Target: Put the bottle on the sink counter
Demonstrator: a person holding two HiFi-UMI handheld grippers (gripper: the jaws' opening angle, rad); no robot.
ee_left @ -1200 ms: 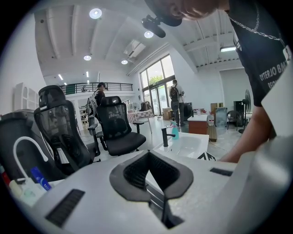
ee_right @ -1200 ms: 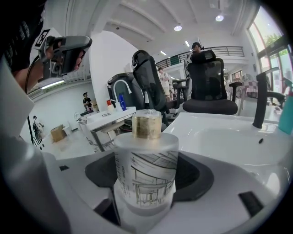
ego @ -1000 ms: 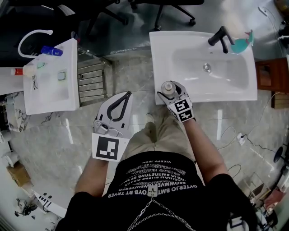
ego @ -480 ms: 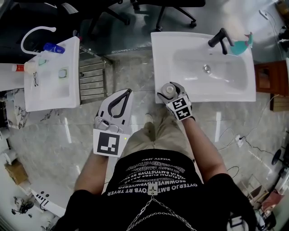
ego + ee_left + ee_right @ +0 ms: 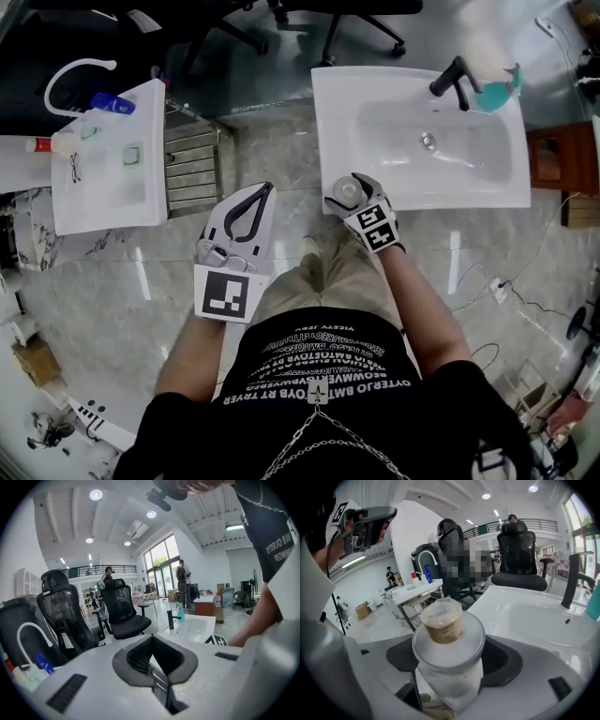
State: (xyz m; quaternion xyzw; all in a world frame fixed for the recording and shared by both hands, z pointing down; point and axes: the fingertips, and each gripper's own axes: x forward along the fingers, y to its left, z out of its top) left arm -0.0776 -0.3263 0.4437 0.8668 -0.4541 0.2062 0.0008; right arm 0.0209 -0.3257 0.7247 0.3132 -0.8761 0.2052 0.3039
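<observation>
A clear bottle (image 5: 349,190) with a wide white shoulder and a brownish, film-covered cap (image 5: 443,620) stands upright between the jaws of my right gripper (image 5: 350,193), which is shut on it. The bottle hangs at the near left corner of the white sink counter (image 5: 469,195), over its edge. In the right gripper view the bottle (image 5: 450,667) fills the middle, and the basin (image 5: 534,616) lies behind it to the right. My left gripper (image 5: 265,191) is held over the floor to the left of the sink. It is shut, its dark pads (image 5: 140,656) meet at the tips and nothing is between them.
On the sink's far rim stand a black tap (image 5: 452,75) and a teal dispenser (image 5: 499,89). A second white sink unit (image 5: 103,202) at the left carries a blue bottle (image 5: 116,103) and small items. A metal rack (image 5: 192,173) stands between the two sinks. Office chairs (image 5: 356,19) are behind.
Almost nothing differs. The right gripper keeps the bottle at the sink's near left corner, and the left gripper stays shut in place.
</observation>
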